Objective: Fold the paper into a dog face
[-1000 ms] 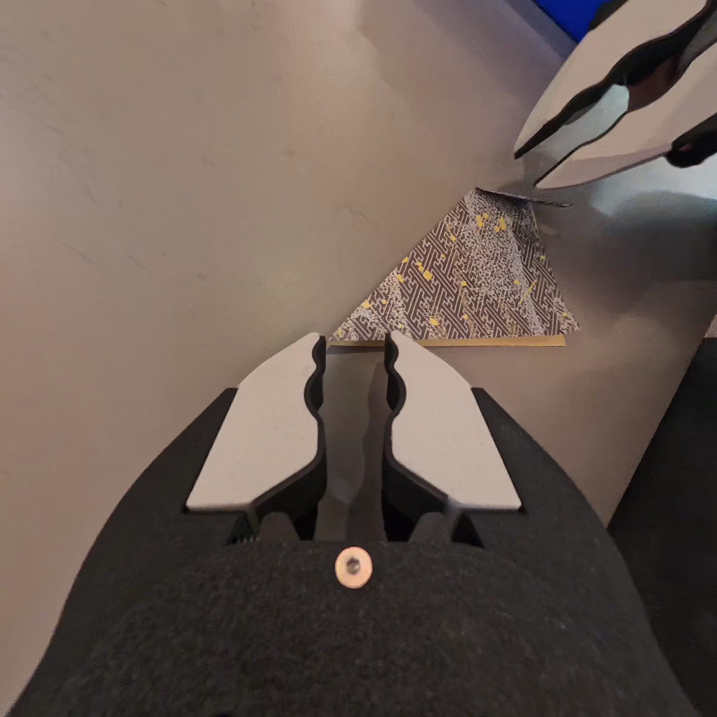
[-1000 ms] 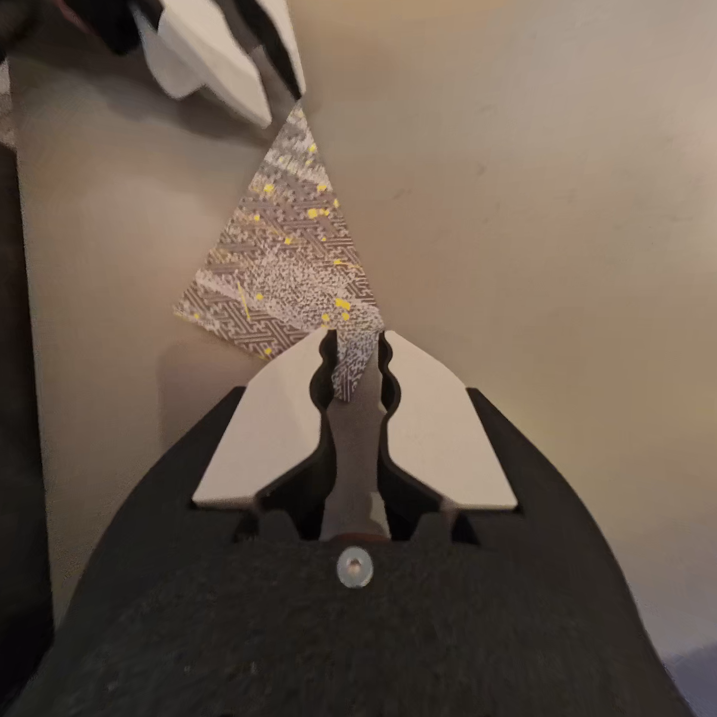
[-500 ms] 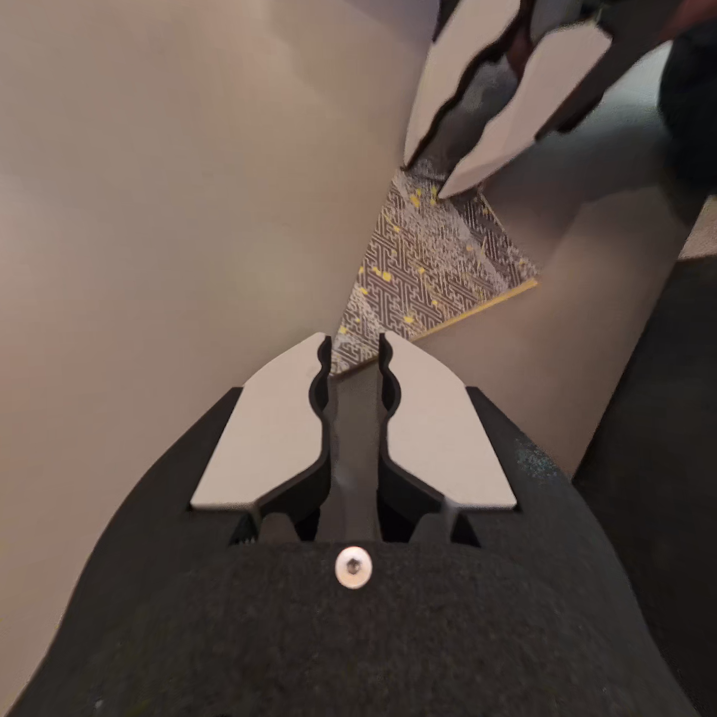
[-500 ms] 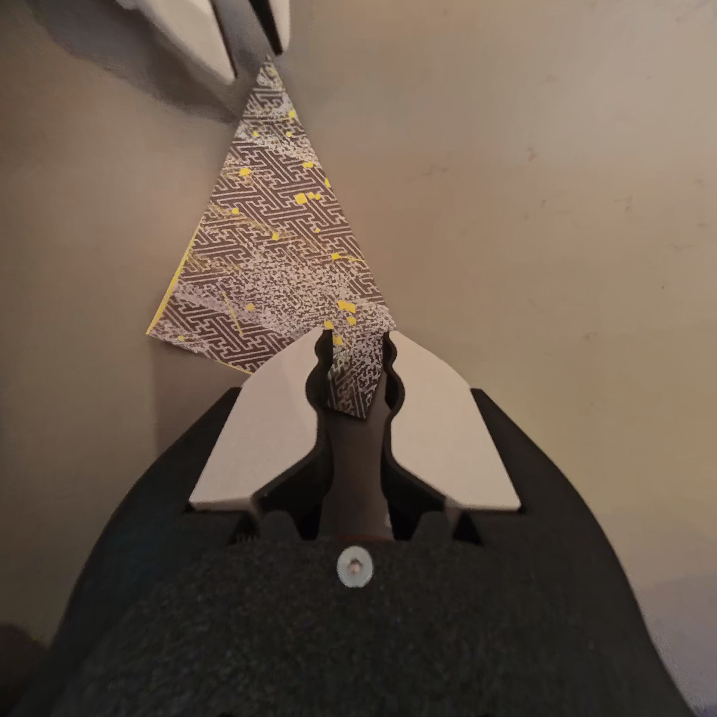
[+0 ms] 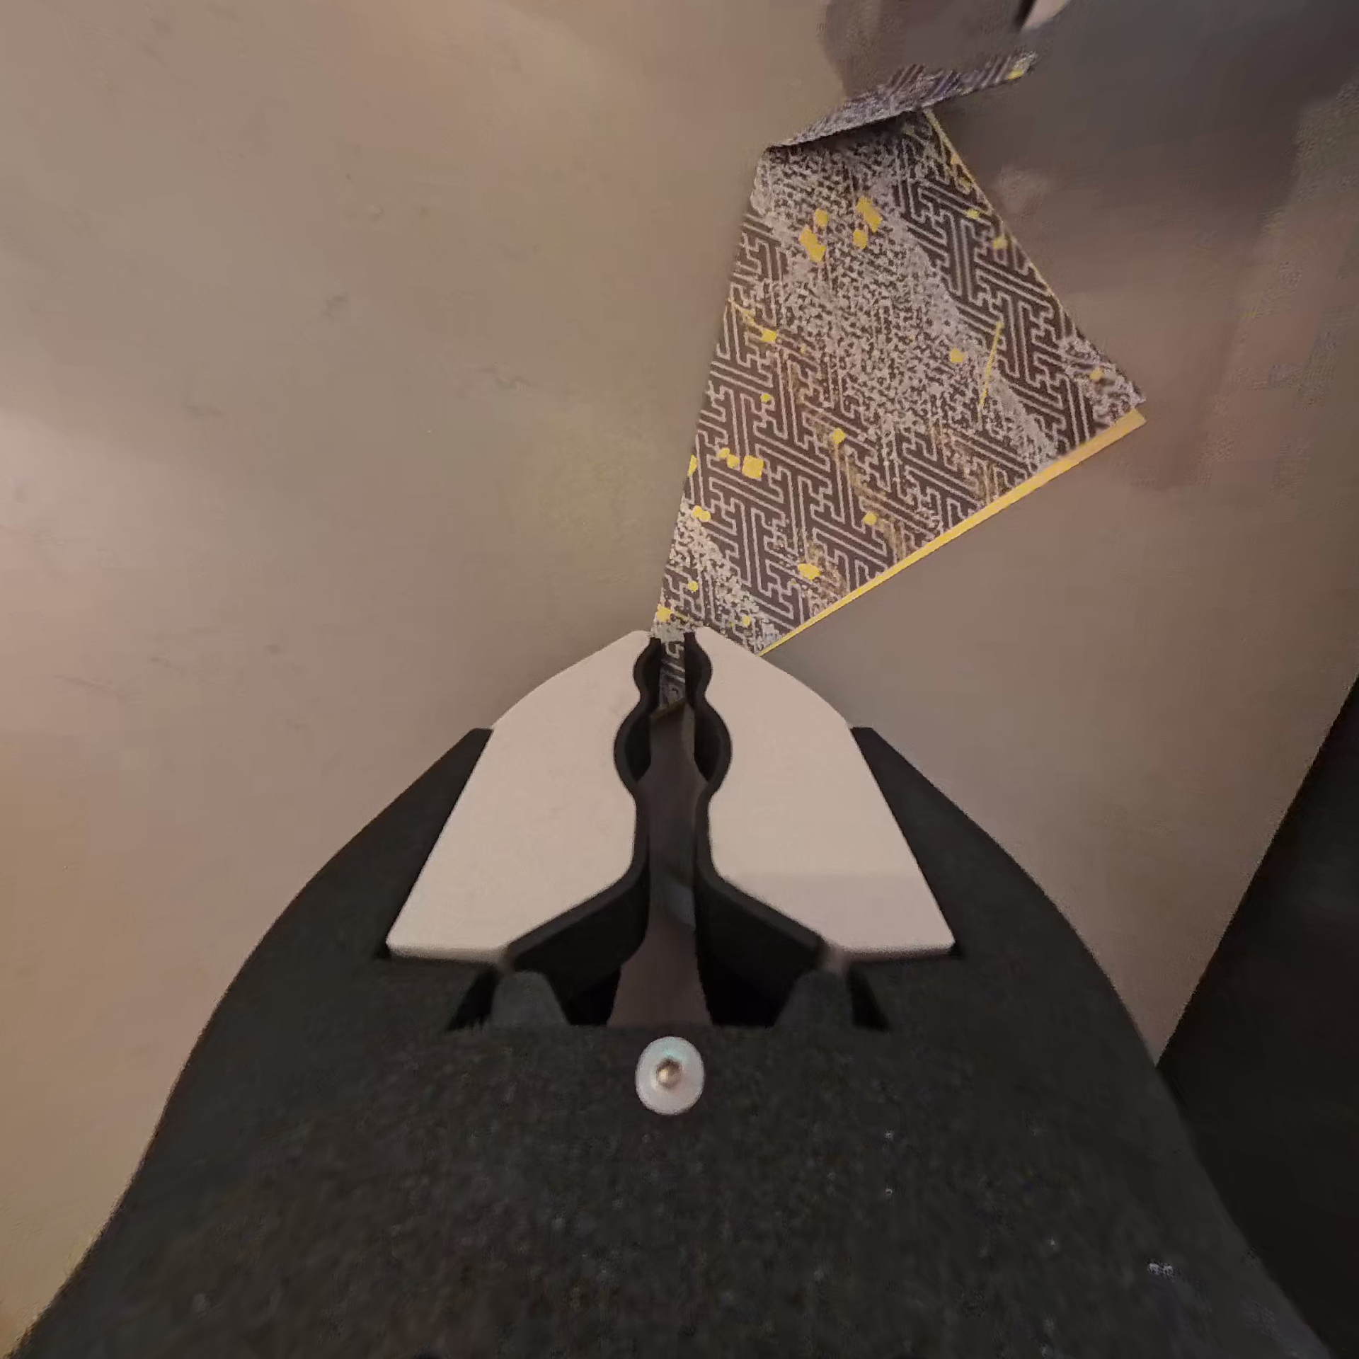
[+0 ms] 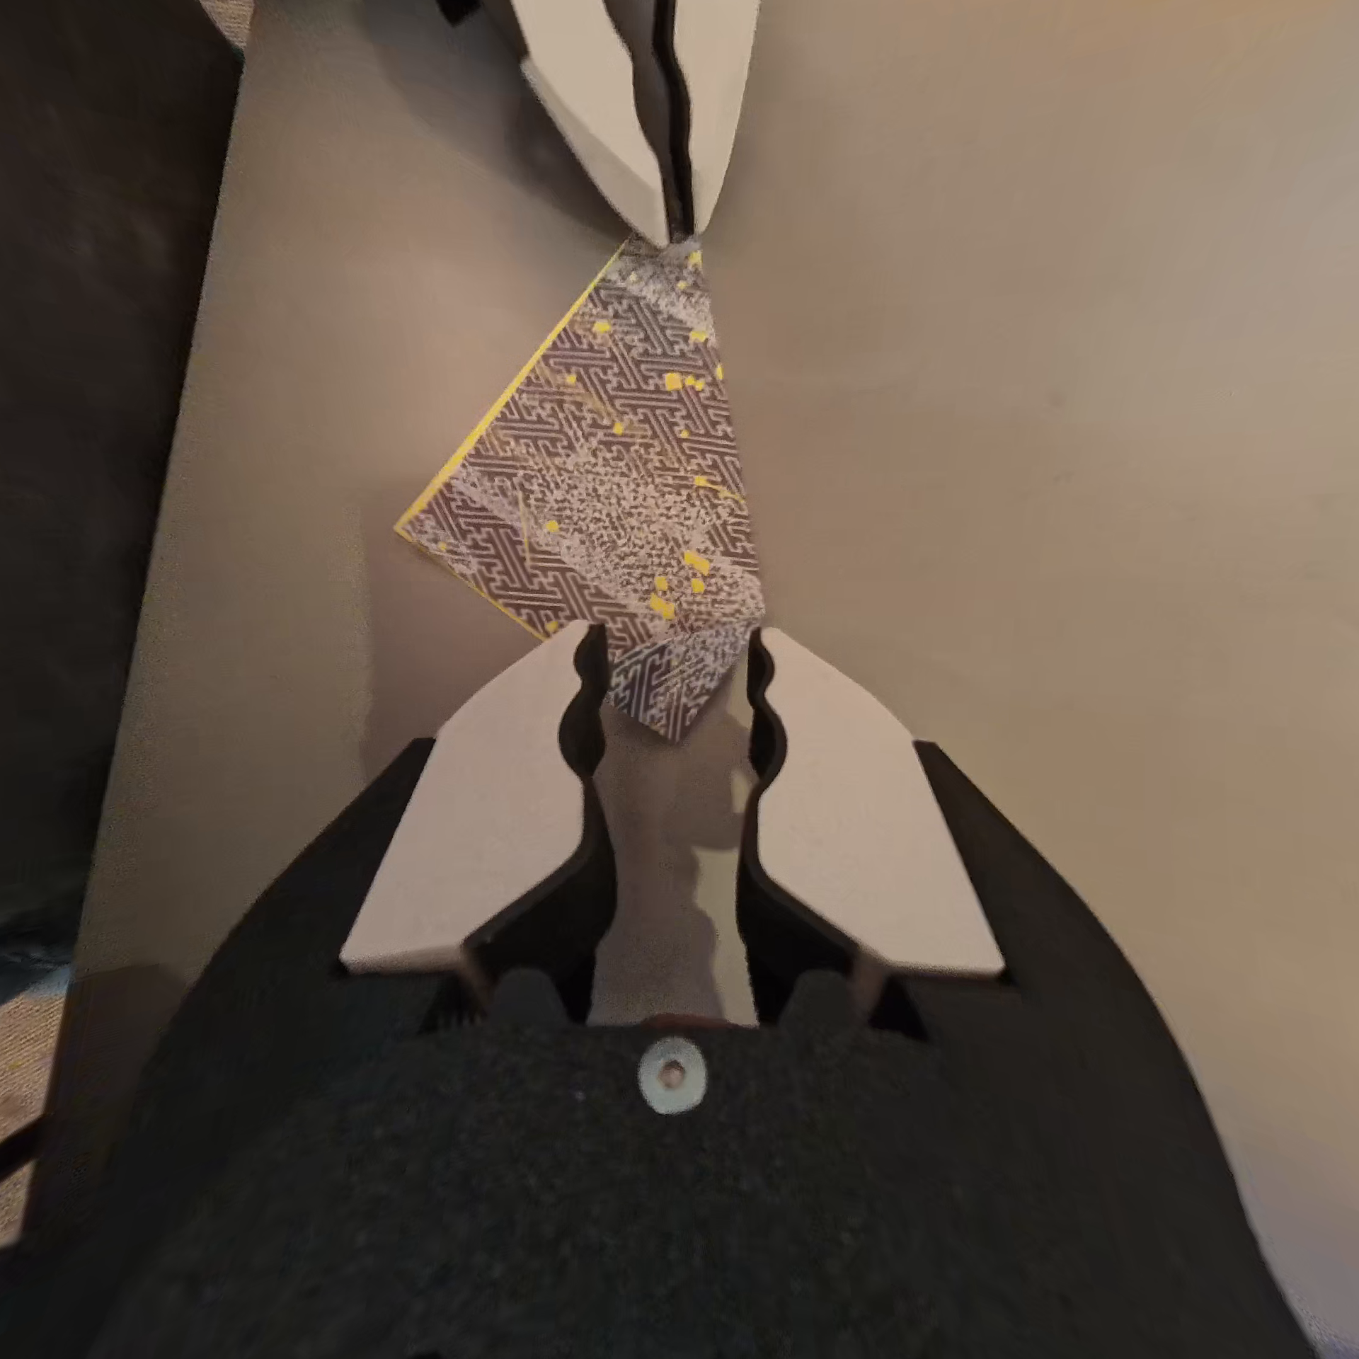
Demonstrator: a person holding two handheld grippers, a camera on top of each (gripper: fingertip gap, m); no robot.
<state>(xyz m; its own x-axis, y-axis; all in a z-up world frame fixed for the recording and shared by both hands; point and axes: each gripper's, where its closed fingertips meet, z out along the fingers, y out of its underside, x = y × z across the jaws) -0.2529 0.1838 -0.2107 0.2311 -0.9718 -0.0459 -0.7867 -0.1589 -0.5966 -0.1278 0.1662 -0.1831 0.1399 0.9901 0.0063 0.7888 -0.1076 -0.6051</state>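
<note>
Folded paper (image 5: 875, 412) flat on a beige tabletop (image 5: 331, 368): a triangle, dark brown with a pale key-fret pattern, grey speckling and yellow flecks, a thin yellow edge showing along one side

Left gripper (image 5: 671, 651) pressed together on the near corner of the triangle; pale fingers almost touching at the tips, a sliver of patterned paper visible in the narrow slot between them. Rest of the sheet fanning away far and to the right in the left wrist view, yellow edge on its right side. At the far tip, a small flap (image 5: 912, 103) bent over, meeting a blurred grey shape at the top edge of the view, too smeared to make out

In the right wrist view, same triangle (image 6: 610, 471) seen from the opposite end, yellow edge on its left. Right gripper (image 6: 673, 647) spread wide, fingers well apart, not touching the sheet. Between them, the bent-over corner flap (image 6: 669, 684), pointing near toward the camera, lying in the gap with bare table on either side. Whether the flap lies flat or stands slightly up: cannot tell

Far end of the paper pinched by the left gripper (image 6: 673, 235), seen at the top of the right wrist view

Dark surface (image 6: 95, 368) along the left side of that view, beyond the table's edge
</note>
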